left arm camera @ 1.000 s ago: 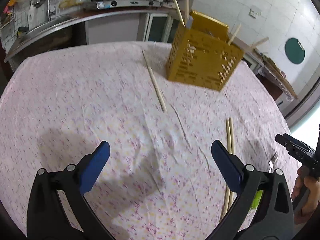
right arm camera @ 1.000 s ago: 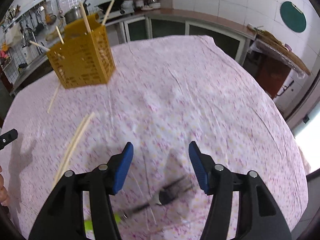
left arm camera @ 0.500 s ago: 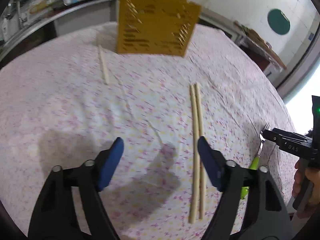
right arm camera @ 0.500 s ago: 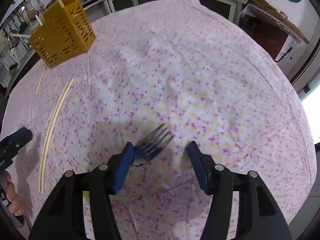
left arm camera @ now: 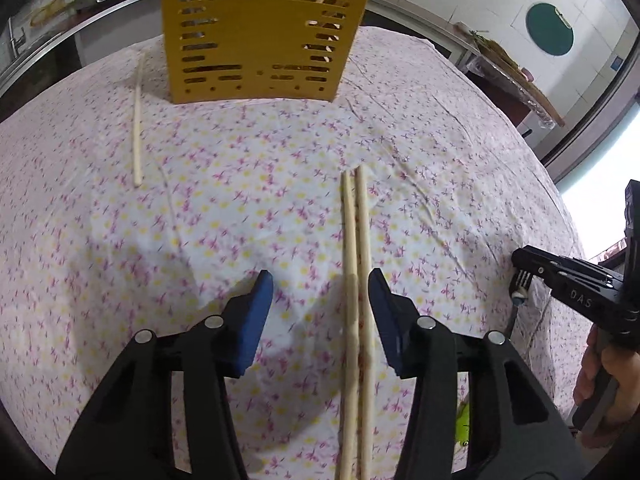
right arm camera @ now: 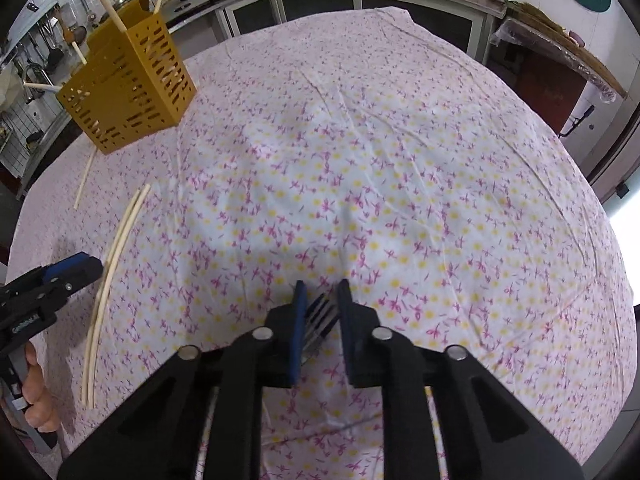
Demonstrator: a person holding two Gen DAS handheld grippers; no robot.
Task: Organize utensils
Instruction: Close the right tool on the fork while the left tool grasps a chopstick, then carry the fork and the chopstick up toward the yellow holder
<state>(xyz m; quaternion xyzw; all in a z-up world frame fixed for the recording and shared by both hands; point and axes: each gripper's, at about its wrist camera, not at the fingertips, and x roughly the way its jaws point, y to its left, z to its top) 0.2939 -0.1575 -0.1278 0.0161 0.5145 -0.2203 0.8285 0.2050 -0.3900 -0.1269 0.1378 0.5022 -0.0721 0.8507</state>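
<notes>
The right gripper (right arm camera: 321, 296) has its blue pads closed on the tines of a metal fork (right arm camera: 318, 322) above the flower-print tablecloth (right arm camera: 400, 168). To the left a pair of chopsticks (right arm camera: 116, 256) lies on the cloth, with the left gripper (right arm camera: 74, 268) touching them. Farther back a yellow slotted utensil holder (right arm camera: 128, 92) stands with chopsticks in it, a single chopstick (right arm camera: 83, 182) lying just beside it.

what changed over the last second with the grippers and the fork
The right hand-held gripper came down and narrowed its fingers around the fork, which lay loose on the cloth a second ago. The left hand-held gripper moved forward and partly narrowed to straddle the pair of chopsticks, not yet gripping them. The yellow basket and the single chopstick beside it stayed put.
</notes>
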